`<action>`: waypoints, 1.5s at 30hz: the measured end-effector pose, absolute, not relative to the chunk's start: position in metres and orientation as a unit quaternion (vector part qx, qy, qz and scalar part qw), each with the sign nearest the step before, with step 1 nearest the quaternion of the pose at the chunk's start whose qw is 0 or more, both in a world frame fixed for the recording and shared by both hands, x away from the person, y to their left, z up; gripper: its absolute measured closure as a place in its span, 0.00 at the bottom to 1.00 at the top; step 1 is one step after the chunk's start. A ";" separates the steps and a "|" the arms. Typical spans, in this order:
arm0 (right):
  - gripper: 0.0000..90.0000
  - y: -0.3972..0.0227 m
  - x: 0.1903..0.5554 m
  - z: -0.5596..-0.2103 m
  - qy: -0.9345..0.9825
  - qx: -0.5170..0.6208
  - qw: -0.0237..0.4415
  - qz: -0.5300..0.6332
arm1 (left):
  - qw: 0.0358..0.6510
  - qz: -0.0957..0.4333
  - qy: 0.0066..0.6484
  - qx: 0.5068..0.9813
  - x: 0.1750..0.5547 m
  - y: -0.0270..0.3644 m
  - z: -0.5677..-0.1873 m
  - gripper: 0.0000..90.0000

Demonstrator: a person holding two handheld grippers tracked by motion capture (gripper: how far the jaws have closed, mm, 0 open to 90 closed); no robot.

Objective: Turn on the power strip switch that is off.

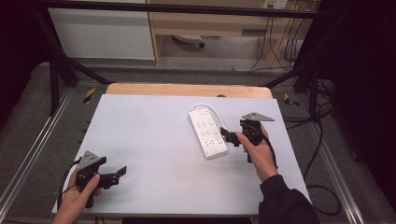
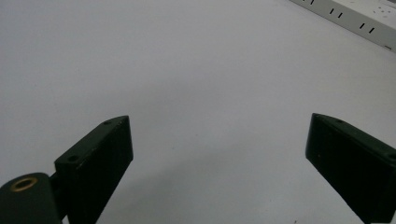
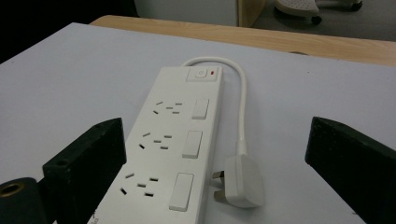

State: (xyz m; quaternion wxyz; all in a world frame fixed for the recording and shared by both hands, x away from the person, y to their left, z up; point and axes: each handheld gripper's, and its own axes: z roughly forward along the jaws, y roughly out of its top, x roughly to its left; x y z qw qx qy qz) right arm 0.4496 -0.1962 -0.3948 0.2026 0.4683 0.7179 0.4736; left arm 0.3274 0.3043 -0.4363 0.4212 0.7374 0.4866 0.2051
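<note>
Right now the white power strip (image 1: 208, 132) lies flat on the bench (image 1: 140, 140), its short cord (image 3: 240, 98) looping from the switch end round to the plug (image 3: 239, 181), which rests just beside the strip's long edge. The right gripper (image 1: 229, 136) hovers close to the strip on that same side, its fingers (image 3: 88, 163) spread wide and aimed along the strip's length; this looks like a line-up for taking either the plug or the strip's near end, though nothing is pinched yet. Well apart from the strip, toward the person's side, the left gripper (image 1: 122, 171) waits low over bare bench with its fingers (image 2: 100, 154) likewise spread, probably kept clear until needed.
</note>
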 end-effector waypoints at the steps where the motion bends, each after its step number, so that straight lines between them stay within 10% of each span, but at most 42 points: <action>1: 0.06 -0.198 0.449 -0.394 0.716 0.469 0.205 0.475 | 0.421 0.205 0.487 0.737 0.327 0.304 -0.436 0.09; 45: 0.04 -0.279 0.387 -0.370 0.691 0.481 0.237 0.485 | 0.419 0.204 0.488 0.738 0.327 0.304 -0.437 0.09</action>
